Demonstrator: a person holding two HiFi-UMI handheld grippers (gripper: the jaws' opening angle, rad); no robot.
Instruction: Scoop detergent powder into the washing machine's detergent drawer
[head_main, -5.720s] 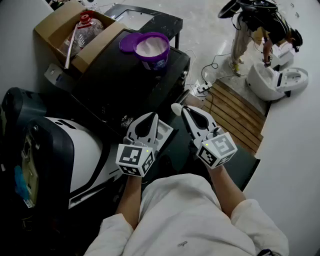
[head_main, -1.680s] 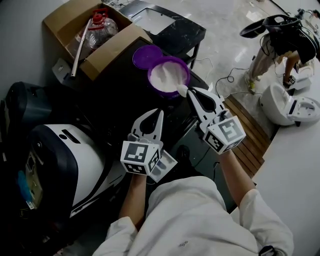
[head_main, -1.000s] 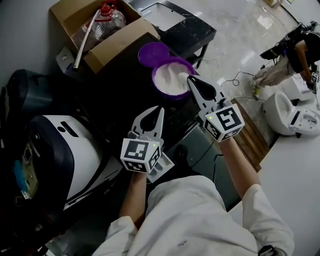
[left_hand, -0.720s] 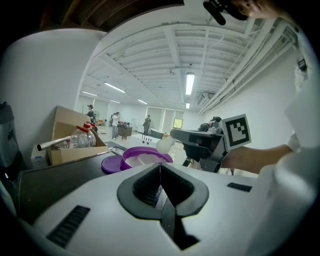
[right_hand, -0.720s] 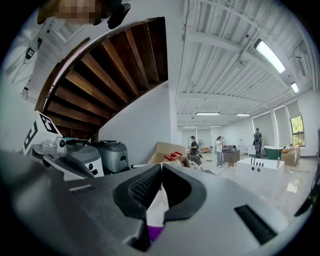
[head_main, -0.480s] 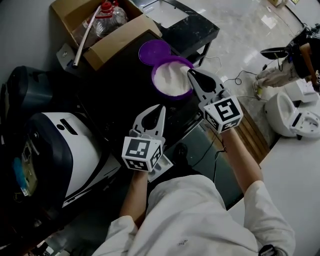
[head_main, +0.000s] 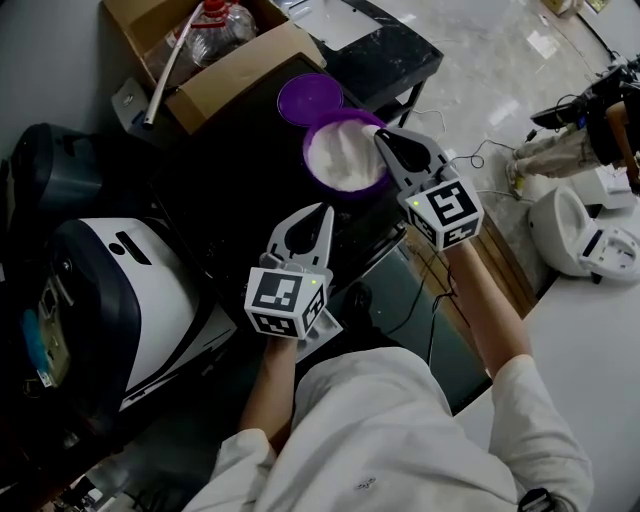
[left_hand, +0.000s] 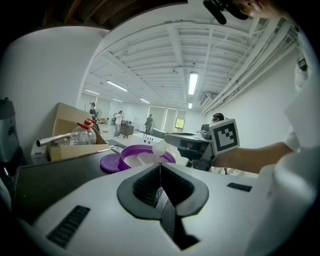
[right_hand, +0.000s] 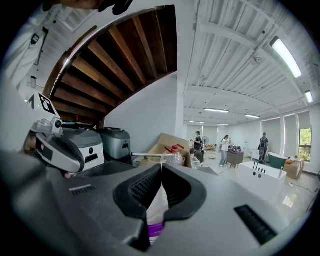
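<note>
A purple tub (head_main: 345, 158) full of white detergent powder stands on the black top, with its purple lid (head_main: 308, 98) lying beside it. My right gripper (head_main: 379, 137) is shut on a white scoop (left_hand: 159, 146), whose bowl hangs over the tub's right rim above the powder. The left gripper (head_main: 324, 209) hovers nearer to me, shut with nothing in it, pointing toward the tub (left_hand: 145, 156). Under its cube peeks the white detergent drawer (head_main: 326, 326) of the white and black washing machine (head_main: 110, 300).
An open cardboard box (head_main: 215, 60) with a plastic bottle (head_main: 205, 35) sits behind the tub. A dark appliance (head_main: 40, 170) stands at the left, a black side table (head_main: 385, 50) at the back. Cables and wooden slats (head_main: 500, 270) lie on the floor at the right.
My right gripper has carried the scoop from beside the drawer up to the tub and now holds it over the powder. The left gripper has hardly moved.
</note>
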